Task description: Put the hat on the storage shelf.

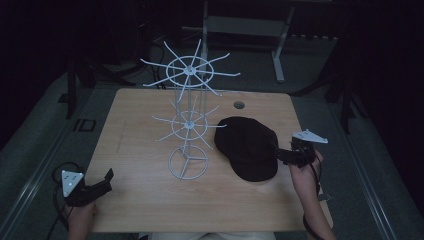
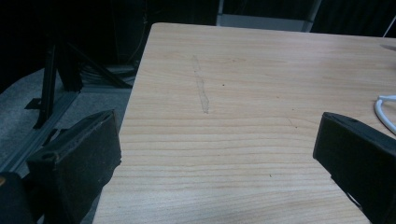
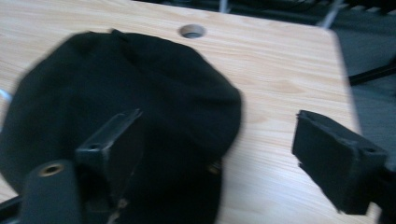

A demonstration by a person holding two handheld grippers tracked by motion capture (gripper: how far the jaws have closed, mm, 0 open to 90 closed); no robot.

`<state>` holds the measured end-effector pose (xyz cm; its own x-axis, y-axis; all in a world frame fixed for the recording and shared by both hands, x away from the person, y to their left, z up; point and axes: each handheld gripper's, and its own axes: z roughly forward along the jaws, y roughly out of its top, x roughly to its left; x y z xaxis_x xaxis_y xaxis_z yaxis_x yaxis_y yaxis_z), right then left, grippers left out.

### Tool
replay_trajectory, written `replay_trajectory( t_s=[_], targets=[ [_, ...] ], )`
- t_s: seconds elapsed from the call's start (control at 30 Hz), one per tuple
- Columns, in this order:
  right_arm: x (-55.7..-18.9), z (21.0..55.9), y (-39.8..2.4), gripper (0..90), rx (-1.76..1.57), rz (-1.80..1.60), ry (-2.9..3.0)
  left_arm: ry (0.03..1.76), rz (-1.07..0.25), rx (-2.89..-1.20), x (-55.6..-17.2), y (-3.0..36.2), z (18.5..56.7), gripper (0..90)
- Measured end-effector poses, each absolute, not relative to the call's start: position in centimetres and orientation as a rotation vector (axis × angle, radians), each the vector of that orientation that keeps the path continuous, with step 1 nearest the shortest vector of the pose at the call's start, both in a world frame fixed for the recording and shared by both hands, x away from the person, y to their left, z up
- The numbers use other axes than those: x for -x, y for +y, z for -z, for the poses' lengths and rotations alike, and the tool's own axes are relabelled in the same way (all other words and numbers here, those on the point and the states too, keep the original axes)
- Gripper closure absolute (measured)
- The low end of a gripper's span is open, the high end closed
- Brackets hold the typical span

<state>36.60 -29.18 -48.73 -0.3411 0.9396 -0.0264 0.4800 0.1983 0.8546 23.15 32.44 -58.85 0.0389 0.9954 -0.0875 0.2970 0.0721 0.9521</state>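
Note:
A black cap [image 1: 247,146] lies flat on the wooden table [image 1: 145,185], right of a white wire rack [image 1: 188,120] with two tiers of radiating hooks. My right gripper [image 1: 285,154] hovers at the cap's right edge, open. In the right gripper view the cap [image 3: 140,102] lies under and beyond the left jaw, and the right jaw stands over bare wood. My left gripper [image 1: 102,182] rests near the table's front left corner, open, with nothing between its jaws; the left gripper view looks along bare table [image 2: 243,93].
The rack's round base ring [image 1: 187,161] sits at the table's middle, and a piece of it [image 2: 385,112] shows at the right edge of the left gripper view. A cable hole [image 1: 239,105] lies near the back edge. Dark floor and frame legs surround the table.

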Motion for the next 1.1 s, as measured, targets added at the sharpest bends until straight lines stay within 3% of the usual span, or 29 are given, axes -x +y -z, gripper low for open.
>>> replay_trajectory(
  t_s=[0.13, 0.57, 1.1],
  targets=[
    [-37.9, 48.2, -27.5, 10.9, -1.306, -1.082, 1.974, 1.422, -0.953, -1.387, -23.1, 32.5, 58.8, 1.4],
    [-42.7, 47.3, -22.6, 14.9, -1.303, -1.126, 2.061, 1.418, -0.949, -1.39, -23.2, 32.5, 58.9, 1.4],
    [-47.1, 49.6, -18.3, 18.5, -1.285, -0.907, 2.196, 1.413, -0.946, -1.392, -23.1, 32.5, 58.9, 1.4]
  ],
)
